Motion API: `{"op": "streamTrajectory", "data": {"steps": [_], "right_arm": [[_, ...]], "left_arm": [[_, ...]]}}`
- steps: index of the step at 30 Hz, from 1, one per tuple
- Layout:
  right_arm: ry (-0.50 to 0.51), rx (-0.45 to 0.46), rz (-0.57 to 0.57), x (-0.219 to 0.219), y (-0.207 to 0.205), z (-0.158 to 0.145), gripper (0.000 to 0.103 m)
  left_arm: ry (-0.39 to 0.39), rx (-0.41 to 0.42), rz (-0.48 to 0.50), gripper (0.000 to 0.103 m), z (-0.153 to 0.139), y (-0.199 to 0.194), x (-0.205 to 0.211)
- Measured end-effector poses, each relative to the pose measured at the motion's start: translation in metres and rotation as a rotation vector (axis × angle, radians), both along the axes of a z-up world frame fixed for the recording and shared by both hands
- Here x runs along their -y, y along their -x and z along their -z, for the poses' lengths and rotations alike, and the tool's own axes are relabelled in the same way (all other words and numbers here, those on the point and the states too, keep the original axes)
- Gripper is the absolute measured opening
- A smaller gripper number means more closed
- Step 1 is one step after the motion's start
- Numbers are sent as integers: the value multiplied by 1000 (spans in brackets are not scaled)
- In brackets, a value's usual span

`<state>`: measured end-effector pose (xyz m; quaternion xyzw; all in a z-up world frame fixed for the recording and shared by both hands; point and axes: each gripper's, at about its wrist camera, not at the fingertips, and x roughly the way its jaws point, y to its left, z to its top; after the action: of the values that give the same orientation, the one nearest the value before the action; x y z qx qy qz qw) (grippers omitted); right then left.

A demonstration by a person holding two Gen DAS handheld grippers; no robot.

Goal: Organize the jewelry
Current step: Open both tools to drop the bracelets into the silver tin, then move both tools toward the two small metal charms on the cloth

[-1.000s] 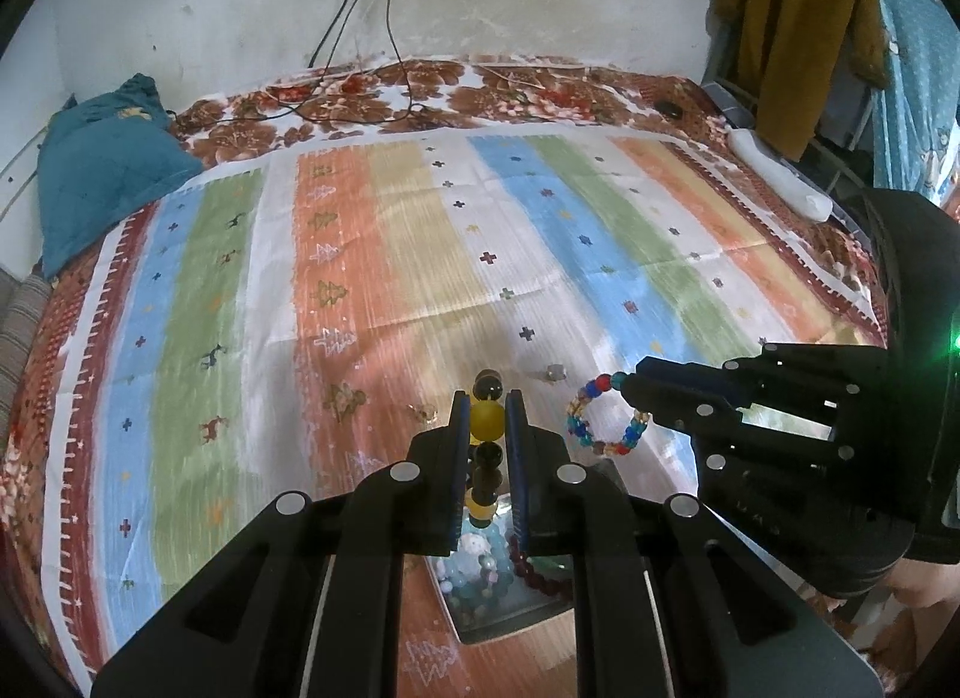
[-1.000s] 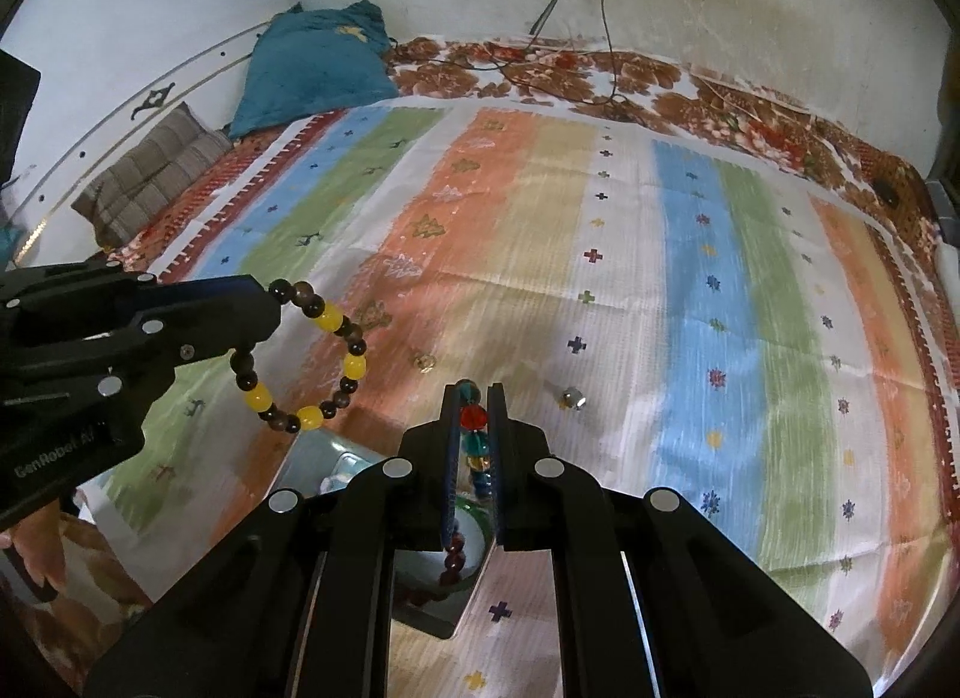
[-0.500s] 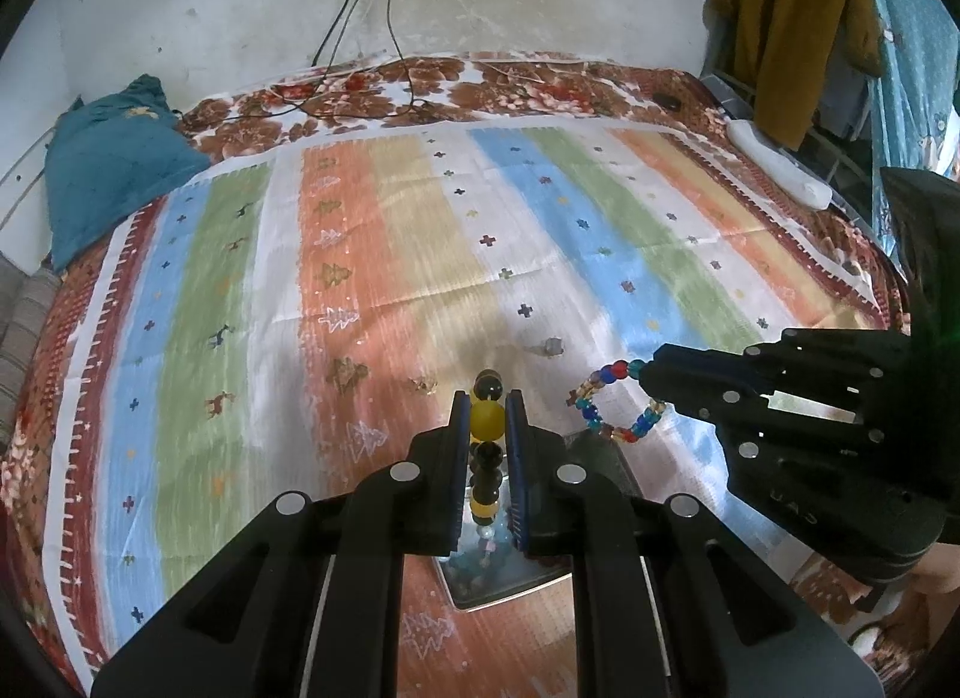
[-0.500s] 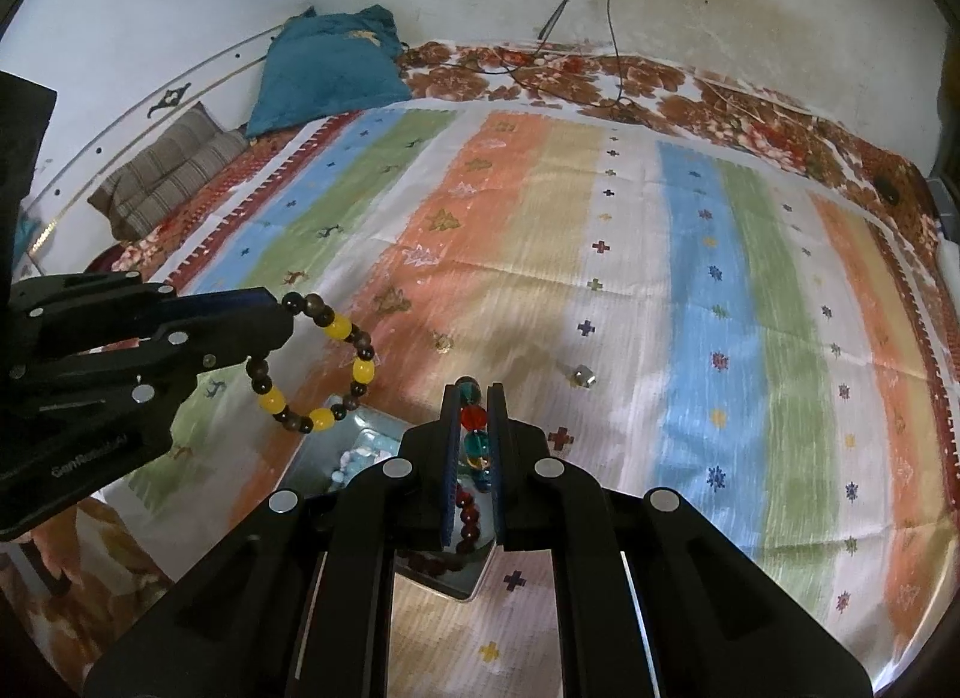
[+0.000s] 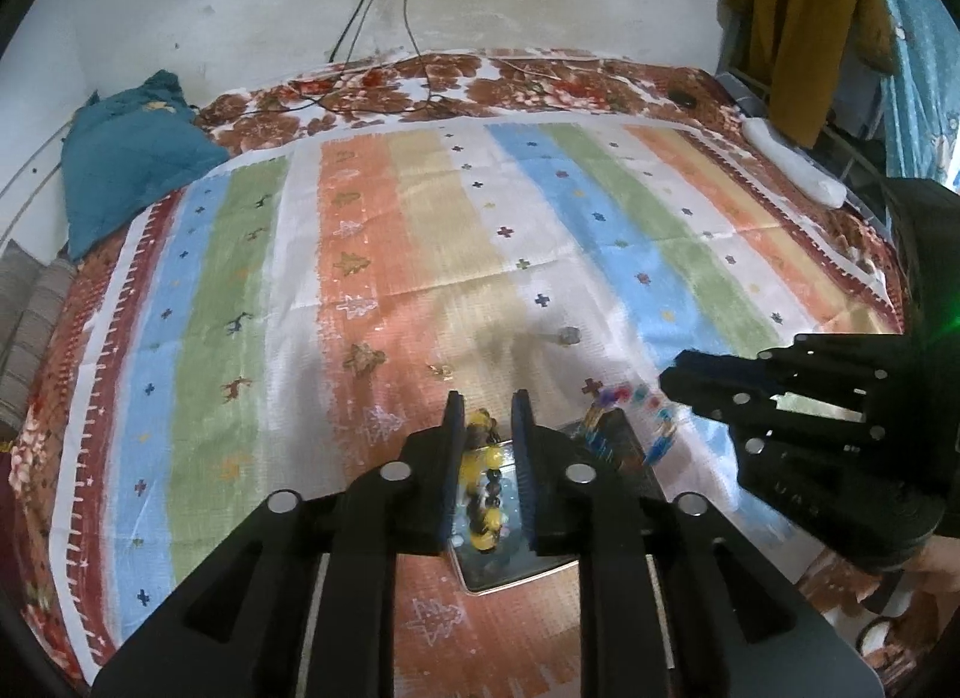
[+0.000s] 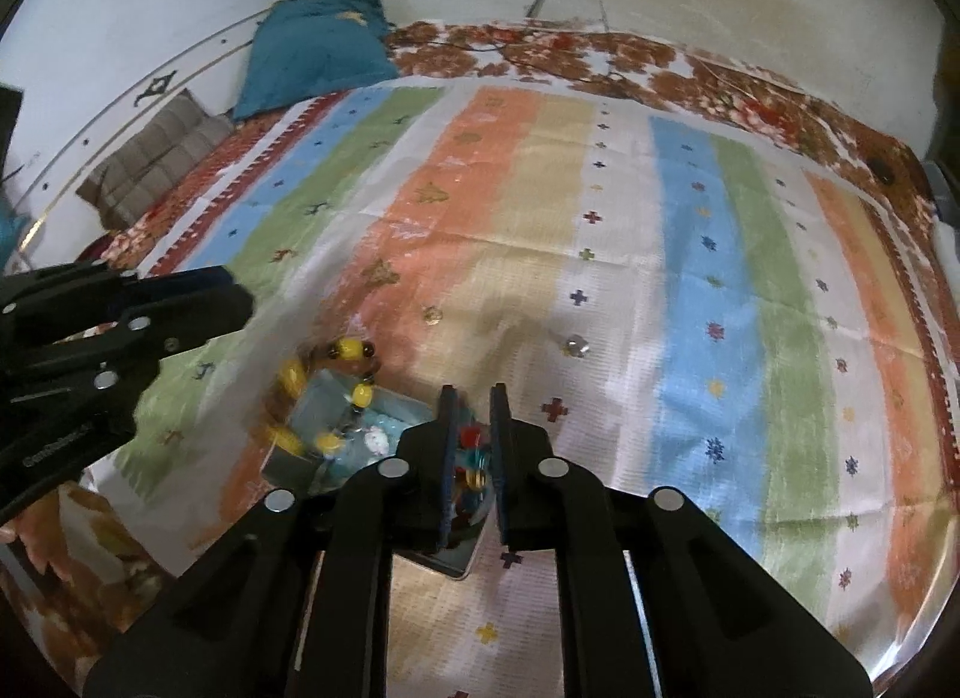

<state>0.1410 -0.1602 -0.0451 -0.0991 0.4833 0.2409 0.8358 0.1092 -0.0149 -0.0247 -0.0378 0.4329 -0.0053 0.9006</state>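
Striped bedspread (image 5: pixel 420 254) lies bare beyond tray (image 5: pixel 510 572).

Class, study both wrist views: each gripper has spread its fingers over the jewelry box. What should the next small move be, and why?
Probably lift both grippers clear. The left gripper and right gripper stand open, and the yellow-and-brown bracelet and multicolored bracelet look blurred, apparently dropping at the box. Two small pieces remain on the cloth.
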Motion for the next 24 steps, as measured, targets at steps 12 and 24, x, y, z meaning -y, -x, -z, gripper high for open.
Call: {"op": "streamTrajectory", "data": {"steps": [12,24], "right_arm": [[31,-34,44,12,-14,8,37],[66,-82,83,17,-47,24,53]], "left_arm": [[-6,-41,-32,36,7,-7,-10],[-31,-97,-54,59,24,-31,-26]]}}
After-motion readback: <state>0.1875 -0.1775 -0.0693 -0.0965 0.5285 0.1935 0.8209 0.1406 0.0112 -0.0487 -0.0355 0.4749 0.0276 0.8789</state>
